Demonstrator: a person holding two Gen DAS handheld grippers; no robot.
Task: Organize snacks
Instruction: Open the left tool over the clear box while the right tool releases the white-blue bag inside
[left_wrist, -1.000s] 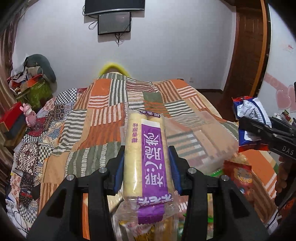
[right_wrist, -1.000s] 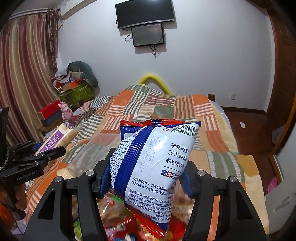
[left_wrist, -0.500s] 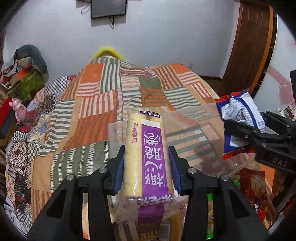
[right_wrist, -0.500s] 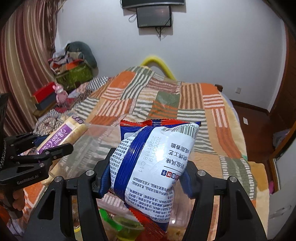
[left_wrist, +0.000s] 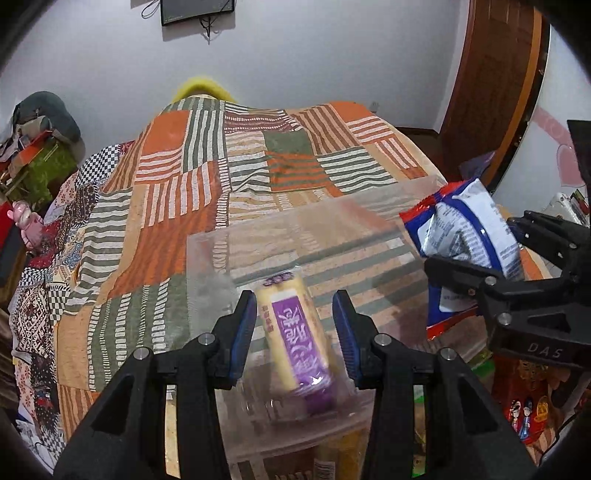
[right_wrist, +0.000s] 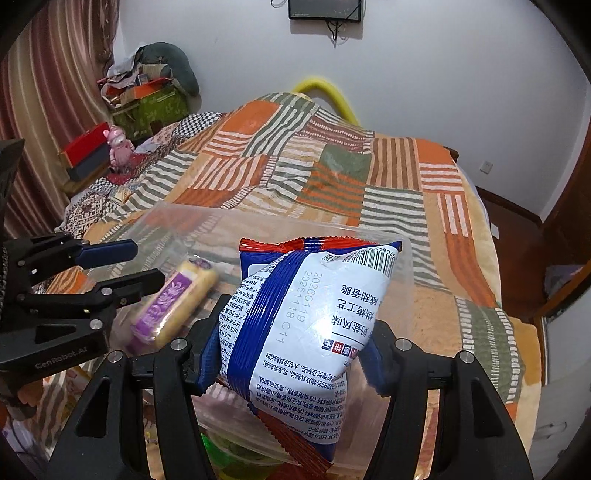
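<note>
My left gripper (left_wrist: 294, 325) is open above a clear plastic box (left_wrist: 207, 258) on the bed. A yellow snack pack with a purple label (left_wrist: 295, 339) lies loose in the box between and below the fingers; it also shows in the right wrist view (right_wrist: 173, 310). My right gripper (right_wrist: 288, 354) is shut on a blue, white and red snack bag (right_wrist: 310, 321) and holds it over the box's right side. That bag (left_wrist: 465, 236) and the right gripper (left_wrist: 476, 258) show at the right of the left wrist view.
The box (right_wrist: 369, 232) rests on a striped patchwork blanket (left_wrist: 207, 162). Several more snack packs (left_wrist: 528, 406) lie near its front right. A cluttered bedside pile (right_wrist: 147, 92) stands at the far left, a wooden door (left_wrist: 491, 92) at the right.
My left gripper has opened and the yellow and purple pack has dropped into the clear box. Both grippers have moved forward and tilted down over the box. The right gripper still holds its bag.
</note>
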